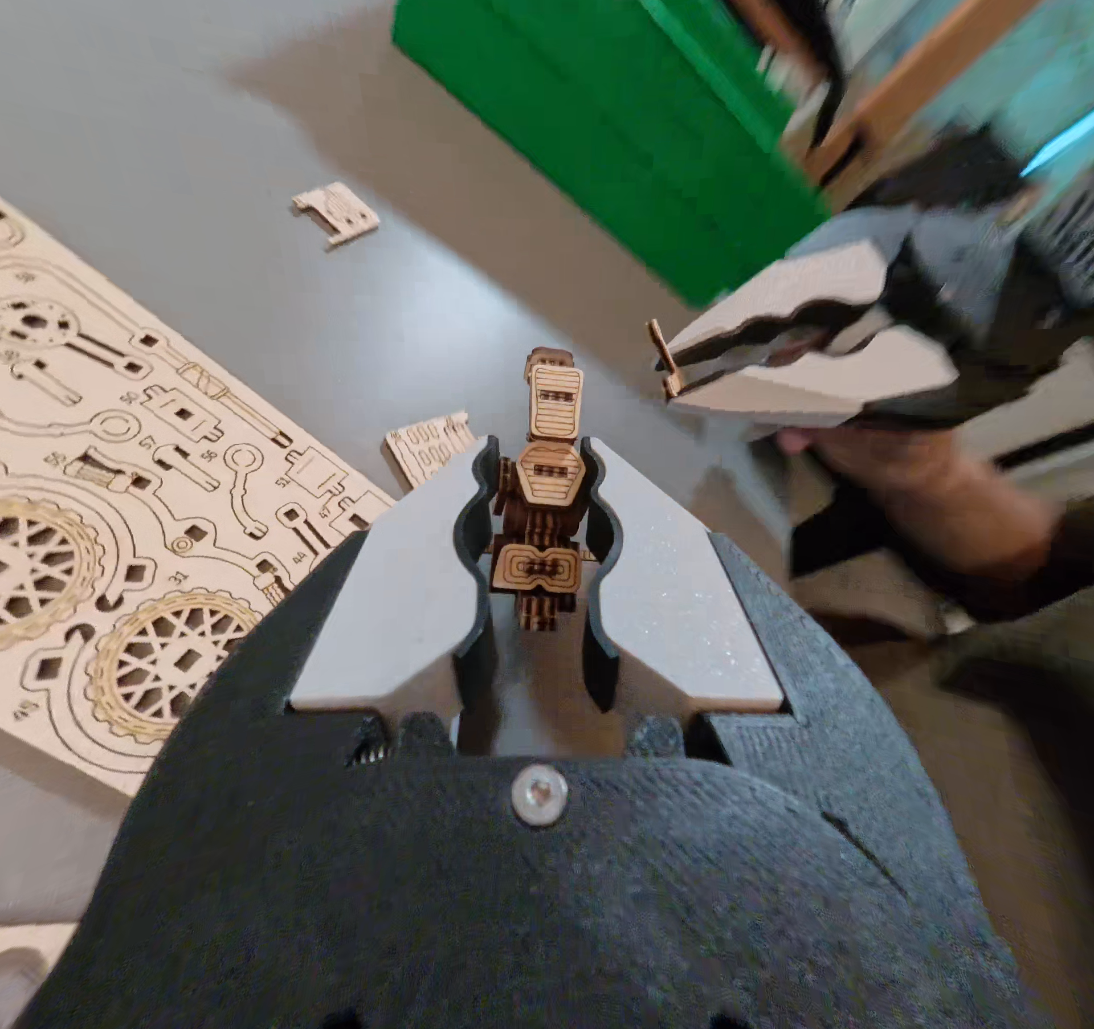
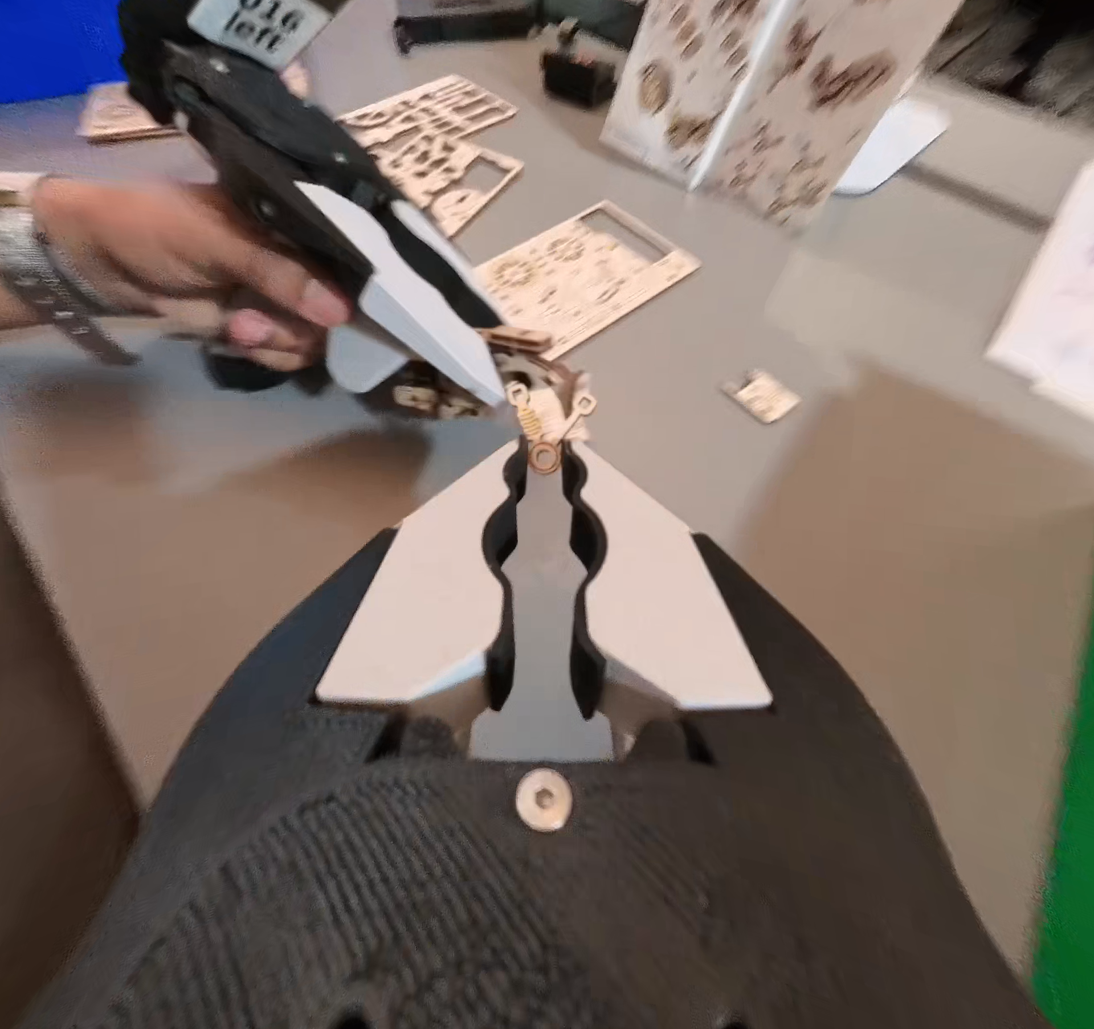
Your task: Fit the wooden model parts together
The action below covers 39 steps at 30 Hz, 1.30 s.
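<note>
1. Grey tabletop [image 1: 177,112] carries everything: a green box [image 1: 592,101] stands toward its far edge, and a laser-cut wooden sheet [image 1: 118,497] lies flat along the left edge in the left wrist view.
2. Left gripper [image 1: 539,456] is closed partway onto the wooden sub-assembly [image 1: 547,497], whose dark layered body sits between the fingers while its top plate [image 1: 555,400] stands out beyond the tips.
3. Right gripper [image 2: 546,450] is nearly closed, pinching a small flat wooden part [image 2: 550,417] at the very tips; most of the piece pokes forward, close to the sub-assembly.
4. Two loose cut pieces [image 1: 336,213] lie on the surface beyond the sheet's far edge.
5. Risk, as I judge it: the tip-only pinch gives little purchase, so pressing the part in slightly askew could pivot it, snap the thin wood or drop it.
6. Pushing hard could also slide the sub-assembly back through the left fingers, since they grip only its sides.
</note>
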### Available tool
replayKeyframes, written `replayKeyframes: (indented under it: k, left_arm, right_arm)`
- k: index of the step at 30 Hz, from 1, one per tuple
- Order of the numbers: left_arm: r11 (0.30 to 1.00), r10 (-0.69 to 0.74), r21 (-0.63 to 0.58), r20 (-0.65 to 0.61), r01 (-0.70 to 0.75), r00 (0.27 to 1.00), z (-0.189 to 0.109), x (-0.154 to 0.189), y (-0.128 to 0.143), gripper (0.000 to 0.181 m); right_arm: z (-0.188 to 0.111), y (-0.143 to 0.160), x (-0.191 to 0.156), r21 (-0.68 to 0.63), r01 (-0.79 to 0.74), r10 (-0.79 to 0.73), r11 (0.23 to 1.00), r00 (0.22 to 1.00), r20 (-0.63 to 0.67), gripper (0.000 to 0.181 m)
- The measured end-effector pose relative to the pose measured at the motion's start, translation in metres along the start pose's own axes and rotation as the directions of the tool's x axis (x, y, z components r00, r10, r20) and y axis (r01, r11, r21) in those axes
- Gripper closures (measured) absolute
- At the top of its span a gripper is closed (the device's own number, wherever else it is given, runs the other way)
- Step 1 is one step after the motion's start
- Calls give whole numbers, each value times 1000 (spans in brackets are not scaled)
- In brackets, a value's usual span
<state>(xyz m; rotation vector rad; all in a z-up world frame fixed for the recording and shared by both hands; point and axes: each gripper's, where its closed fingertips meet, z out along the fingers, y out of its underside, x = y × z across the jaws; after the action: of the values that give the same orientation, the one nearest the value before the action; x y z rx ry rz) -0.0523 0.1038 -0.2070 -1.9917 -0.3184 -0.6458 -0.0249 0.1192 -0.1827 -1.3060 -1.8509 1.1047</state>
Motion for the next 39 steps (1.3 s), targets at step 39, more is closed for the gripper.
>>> replayKeyframes:
  k: [39]
  left_arm:
    - [941, -312, 84, -152, 327, 938, -11, -10, -6, 155]
  right_arm:
    - [50, -8, -10, -17, 90, -85, 996, 978, 191, 173]
